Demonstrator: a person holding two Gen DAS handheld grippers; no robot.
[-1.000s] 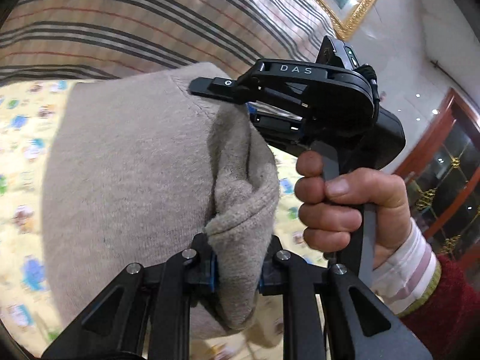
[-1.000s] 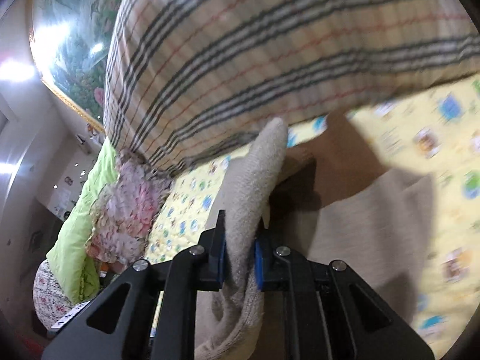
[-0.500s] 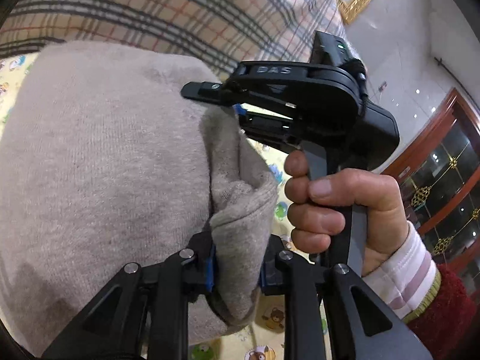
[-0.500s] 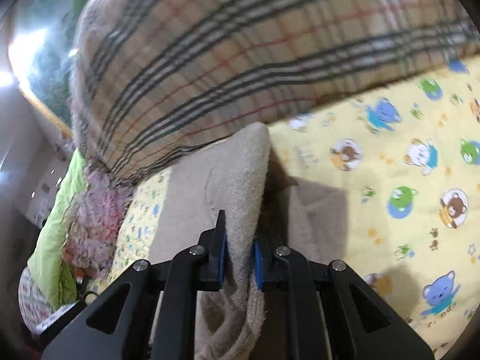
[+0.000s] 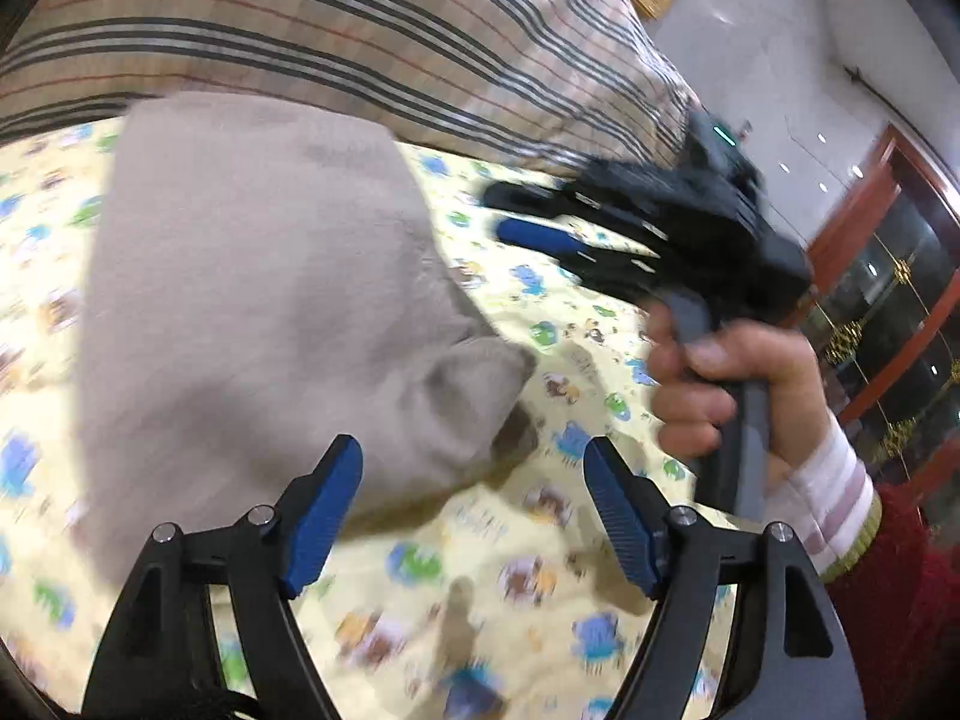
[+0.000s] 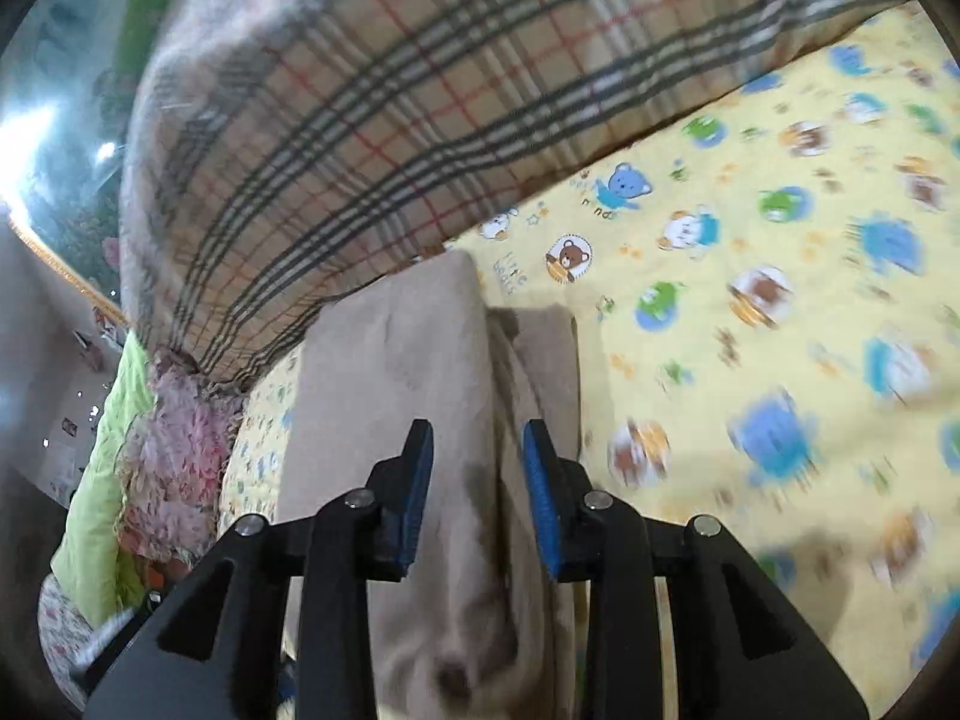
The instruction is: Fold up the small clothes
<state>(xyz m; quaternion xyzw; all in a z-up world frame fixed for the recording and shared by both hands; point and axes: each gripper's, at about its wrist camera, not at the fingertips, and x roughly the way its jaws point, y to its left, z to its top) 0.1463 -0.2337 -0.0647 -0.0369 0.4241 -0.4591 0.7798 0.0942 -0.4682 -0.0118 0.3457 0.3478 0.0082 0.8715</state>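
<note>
Beige knit garment (image 5: 252, 300) lies folded on the yellow cartoon-print bedsheet (image 5: 510, 570), its far edge up against the plaid blanket (image 5: 360, 30). Left gripper (image 5: 471, 504): fingers have just been opening, now spread wide, blue pads (image 5: 321, 510) clear of the cloth; the garment's near corner sits just ahead of the gap, not pinched. Right gripper (image 6: 477, 492): fingers have also just been opening, now parted a bit; the garment's (image 6: 420, 372) folded edge runs between them w/ a gap showing on each side, so no pinch. In left wrist view the right gripper (image 5: 528, 222) hangs over the sheet just right of the garment, blurred, held by a hand (image 5: 720, 396) w/ a striped cuff and red sleeve. Left of the garment in right wrist view: pink fluffy fabric (image 6: 174, 450) & green fabric (image 6: 108, 480).
</note>
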